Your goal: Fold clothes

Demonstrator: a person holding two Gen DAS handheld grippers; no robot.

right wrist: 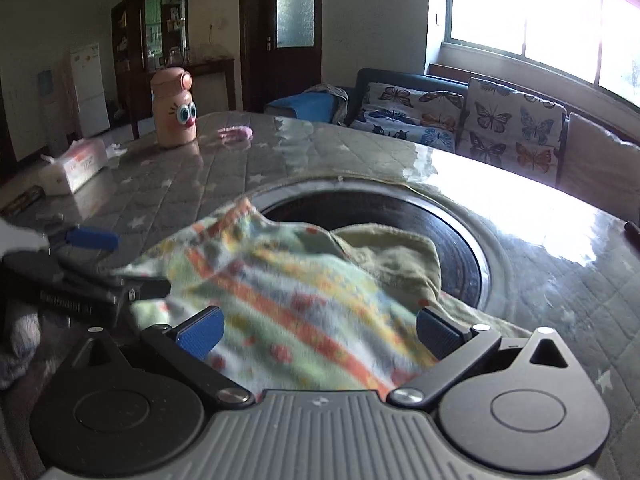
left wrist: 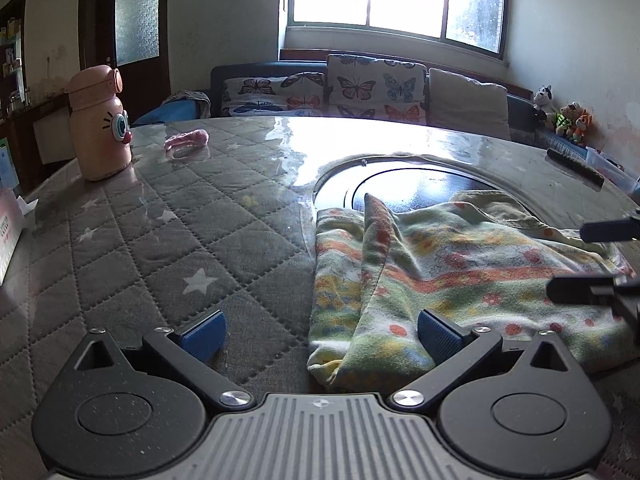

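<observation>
A pastel garment (left wrist: 460, 276) with orange stripes and red dots lies rumpled on the quilted grey table cover (left wrist: 160, 240), partly over a dark round inset. My left gripper (left wrist: 320, 334) is open at the garment's near left edge; its right pad (left wrist: 436, 338) rests above the cloth, its left pad (left wrist: 204, 334) above the bare cover. My right gripper (right wrist: 320, 334) is open over the garment (right wrist: 288, 288), nothing pinched. The right gripper's black fingers (left wrist: 584, 284) show at the far right of the left wrist view. The left gripper (right wrist: 92, 240) shows at the left of the right wrist view.
A peach cartoon bottle (left wrist: 100, 128) and a small pink item (left wrist: 188, 140) stand on the table's far left. A tissue pack (right wrist: 76, 168) lies at the left edge. The dark round inset (right wrist: 400, 216) is in the table's middle. A sofa with butterfly cushions (left wrist: 360, 88) stands behind.
</observation>
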